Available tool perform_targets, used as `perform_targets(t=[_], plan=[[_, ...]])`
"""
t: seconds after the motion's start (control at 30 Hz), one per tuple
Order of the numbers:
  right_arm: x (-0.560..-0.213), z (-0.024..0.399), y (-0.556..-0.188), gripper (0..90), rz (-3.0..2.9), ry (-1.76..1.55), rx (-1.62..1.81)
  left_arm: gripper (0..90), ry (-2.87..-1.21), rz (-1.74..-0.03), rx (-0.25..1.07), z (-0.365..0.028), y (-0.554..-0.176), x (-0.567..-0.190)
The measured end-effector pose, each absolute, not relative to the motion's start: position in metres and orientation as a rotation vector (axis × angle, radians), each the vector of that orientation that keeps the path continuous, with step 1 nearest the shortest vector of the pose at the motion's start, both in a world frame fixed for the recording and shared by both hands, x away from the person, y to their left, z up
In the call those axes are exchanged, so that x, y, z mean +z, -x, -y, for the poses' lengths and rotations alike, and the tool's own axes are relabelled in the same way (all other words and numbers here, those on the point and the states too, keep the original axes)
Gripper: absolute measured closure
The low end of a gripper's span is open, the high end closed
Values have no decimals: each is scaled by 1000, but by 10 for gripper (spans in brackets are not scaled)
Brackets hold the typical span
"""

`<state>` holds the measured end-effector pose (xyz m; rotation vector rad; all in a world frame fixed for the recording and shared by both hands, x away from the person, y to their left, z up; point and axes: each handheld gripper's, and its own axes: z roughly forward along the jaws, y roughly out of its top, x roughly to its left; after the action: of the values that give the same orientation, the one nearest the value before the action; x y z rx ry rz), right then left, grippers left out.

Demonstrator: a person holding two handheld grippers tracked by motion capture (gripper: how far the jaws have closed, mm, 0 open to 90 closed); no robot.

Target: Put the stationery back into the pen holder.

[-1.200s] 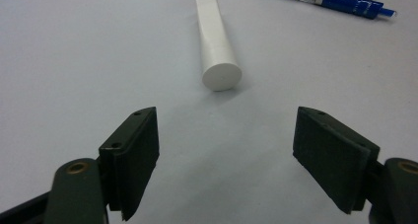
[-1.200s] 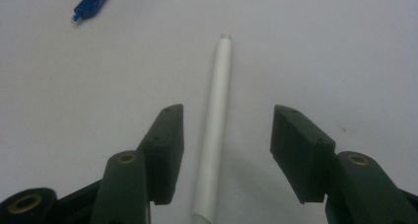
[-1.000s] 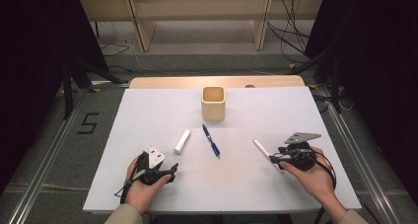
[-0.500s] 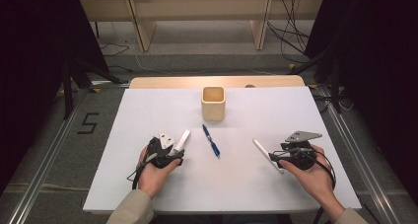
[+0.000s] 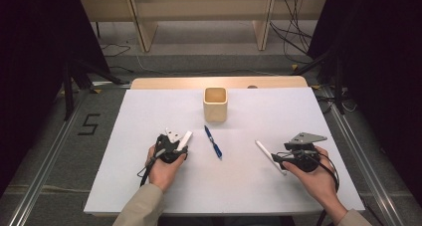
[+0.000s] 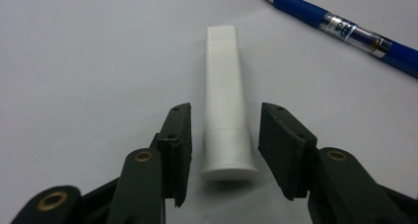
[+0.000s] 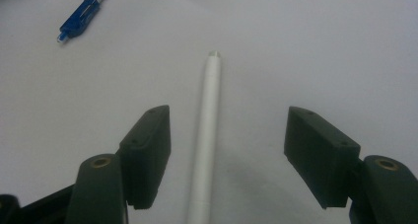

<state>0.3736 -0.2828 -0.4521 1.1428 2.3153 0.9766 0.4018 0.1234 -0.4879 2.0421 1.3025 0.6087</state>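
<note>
White table; tube's flared cap perhaps untouched.

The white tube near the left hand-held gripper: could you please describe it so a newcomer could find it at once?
On the white table, look in front of the wooden cup, left of the blue pen. The white tube lies flat between the open jaws of the left hand-held gripper. It is short and stubby with a flared cap, unlike the slim white pen at the right.
</note>
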Motion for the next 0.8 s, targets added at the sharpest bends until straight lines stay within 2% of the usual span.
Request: perform_targets(t=[0.2,0.8], plan=[[-452,283,-373,352,-2314,-1138,981,582,-2115,-1252,598,-125,-405,-491],[-454,281,-373,347,-2325,-1127,978,664,-2086,-1300,587,-123,-407,-490]])
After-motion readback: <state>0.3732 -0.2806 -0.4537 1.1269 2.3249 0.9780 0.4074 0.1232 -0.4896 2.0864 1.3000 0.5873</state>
